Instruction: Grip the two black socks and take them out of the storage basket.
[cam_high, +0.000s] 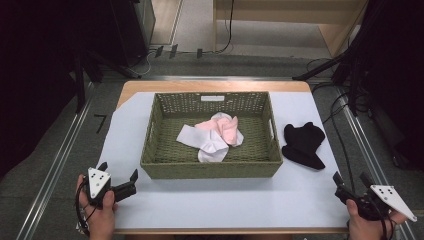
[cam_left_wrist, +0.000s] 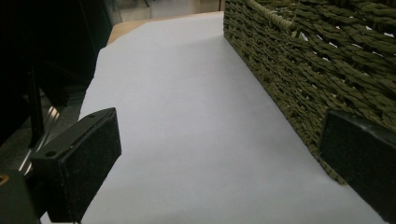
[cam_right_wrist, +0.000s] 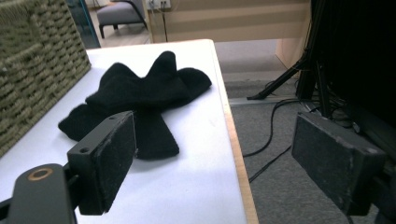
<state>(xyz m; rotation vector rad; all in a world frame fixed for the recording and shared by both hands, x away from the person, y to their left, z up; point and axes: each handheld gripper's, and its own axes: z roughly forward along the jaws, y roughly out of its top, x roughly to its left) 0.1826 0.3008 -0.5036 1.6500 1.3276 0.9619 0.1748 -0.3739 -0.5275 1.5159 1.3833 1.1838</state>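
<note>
Holding both tools released, my left tool (cam_high: 118, 178) sits beside the woven basket (cam_high: 210, 169) at lower left and my right tool (cam_high: 352, 186) at lower right. Reaching for the black cloth (cam_high: 303, 144) near the bench (cam_high: 225, 202) edge, I could nudge it off or snag the weave.

One woven basket (cam_high: 210, 169) on the surface (cam_high: 225, 200), olive green, rectangular. One white label (cam_high: 212, 98) on its far inner wall.

Inside the basket: one heap of light cloth, holding two colours, a white piece (cam_high: 202, 141) and a pink piece (cam_high: 226, 129); whether more pieces lie folded under them cannot be told.

One pile of black cloth (cam_high: 303, 144) on the surface right of the basket; it looks like two socks crossed, count uncertain.

Two handheld grippers: left gripper (cam_high: 120, 176), right gripper (cam_high: 352, 180). Two black jaws on each, four in all.

Two hands, one per gripper.
</note>
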